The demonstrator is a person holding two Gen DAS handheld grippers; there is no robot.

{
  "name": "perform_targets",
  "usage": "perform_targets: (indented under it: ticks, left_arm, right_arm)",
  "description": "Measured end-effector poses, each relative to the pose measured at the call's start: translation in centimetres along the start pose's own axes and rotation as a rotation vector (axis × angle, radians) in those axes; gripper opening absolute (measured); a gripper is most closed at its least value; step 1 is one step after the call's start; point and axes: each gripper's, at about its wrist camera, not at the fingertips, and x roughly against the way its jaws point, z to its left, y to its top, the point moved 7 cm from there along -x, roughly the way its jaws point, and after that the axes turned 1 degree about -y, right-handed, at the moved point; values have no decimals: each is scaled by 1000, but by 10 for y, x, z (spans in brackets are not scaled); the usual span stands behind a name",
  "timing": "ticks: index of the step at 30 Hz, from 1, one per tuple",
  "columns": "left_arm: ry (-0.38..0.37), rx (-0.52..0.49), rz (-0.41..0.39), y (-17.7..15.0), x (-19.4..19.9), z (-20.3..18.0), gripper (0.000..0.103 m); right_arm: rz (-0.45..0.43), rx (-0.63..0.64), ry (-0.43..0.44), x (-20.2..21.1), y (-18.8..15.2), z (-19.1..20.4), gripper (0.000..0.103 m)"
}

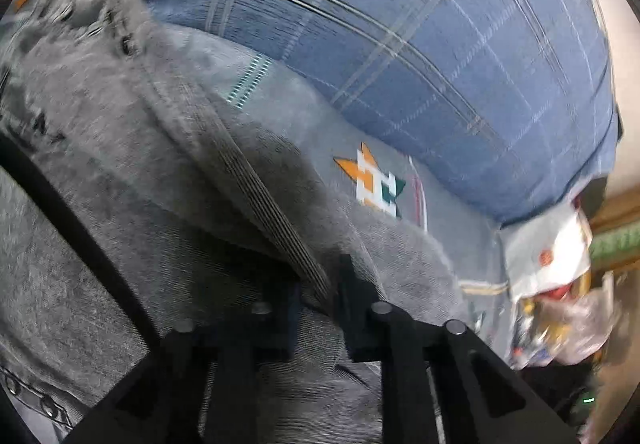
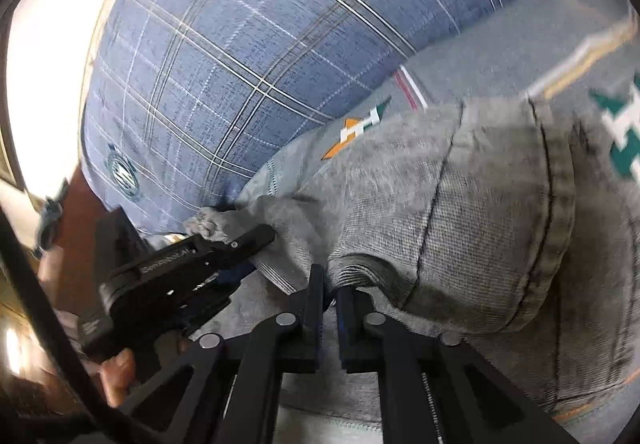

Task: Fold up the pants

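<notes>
grey pants (image 1: 168, 148) lie bunched on a grey patterned cover (image 1: 360, 132) in front of a blue plaid cushion (image 1: 420, 44). left gripper (image 1: 318, 286) clenched on a ribbed pants seam. right gripper (image 2: 330, 290) pinched tight on a fabric fold w/ stitched edge.
</notes>
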Motion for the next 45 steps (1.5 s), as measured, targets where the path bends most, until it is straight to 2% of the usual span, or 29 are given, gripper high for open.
perform_targets:
  ticks: [1, 2, 3, 4, 5, 7, 10, 14, 16, 17, 18, 19, 20, 23, 26, 28, 29, 30, 32, 34, 37, 40, 41, 43, 44, 45]
  left_arm:
    - [-17, 5, -11, 1, 6, 0, 13]
    - [-36, 6, -26, 0, 13, -2, 10]
    - [-60, 11, -39, 0, 20, -5, 9]
    - [-78, 15, -43, -1, 24, -7, 9]
    - [-97, 18, -41, -2, 28, -9, 9]
    - [-111, 24, -35, -7, 30, -11, 8]
    - [-128, 20, -39, -9, 34, -12, 6]
    - [-128, 14, -69, -2, 43, -10, 5]
    - [-120, 14, -63, 1, 43, -5, 6]
    - [-107, 15, -49, 1, 40, -2, 12]
    - [-103, 18, -37, 1, 36, 1, 36]
    - [-108, 26, -20, 1, 32, 3, 52]
    - [-105, 35, -16, -1, 29, 5, 75]
    - [-78, 22, -23, -2, 23, 5, 77]
    - [-61, 6, 26, -5, 3, -5, 76]
    - [-29, 8, 103, -9, -23, -8, 76]
    - [-12, 11, 118, -10, -31, -6, 70]
    - [11, 12, 129, -10, -39, -4, 47]
    - [43, 51, 121, -6, -44, 7, 23]
    - [-20, 102, 85, -4, -34, 11, 20]
    - [-43, 91, 50, -7, -14, 12, 15]
    - [-69, 88, 52, -15, -2, 10, 10]
    - [-73, 91, 52, -16, 2, 11, 9]
    - [-101, 123, 63, -17, 5, 14, 8]
    - [-117, 146, 72, -16, 6, 17, 7]
    - [-132, 165, 78, -16, 8, 19, 6]
  right_arm:
    - [18, -48, 45, 0, -1, -5, 8]
    - [39, -85, 72, 0, -2, -12, 14]
    - [41, -105, 76, 1, -1, -19, 28]
    - [30, -127, 67, 5, 0, -29, 35]
    - [13, -160, 69, 9, 2, -39, 35]
    - [-8, -260, 141, 12, 10, -54, 35]
    - [-3, -260, 100, 6, 15, -63, 35]
    - [-27, -301, 117, 12, 15, -64, 36]
    - [-12, -302, 92, 19, 11, -61, 43]
    - [-22, -296, 72, 25, 10, -61, 55]
    - [-35, -283, 31, 31, 10, -63, 68]
    - [-54, -279, 18, 37, 10, -64, 72]
    - [-71, -278, 12, 42, 11, -66, 75]
    - [-70, -288, -3, 45, 14, -73, 76]
    - [-88, -334, -5, 43, 17, -82, 75]
    - [-99, -337, -15, 45, 19, -82, 75]
    - [-117, -320, -41, 48, 21, -81, 75]
    - [-119, -300, -68, 49, 23, -82, 74]
    - [-101, -311, -78, 48, 24, -84, 71]
    - [-106, -334, -68, 56, 27, -88, 71]
    - [-139, -308, -112, 73, 40, -96, 71]
    - [-126, -320, -114, 73, 40, -101, 71]
    - [-108, -317, -86, 68, 39, -99, 71]
    - [-89, -269, -121, 62, 40, -95, 71]
    - [-85, -246, -140, 58, 42, -95, 69]
    - [-69, -245, -116, 53, 42, -93, 61]
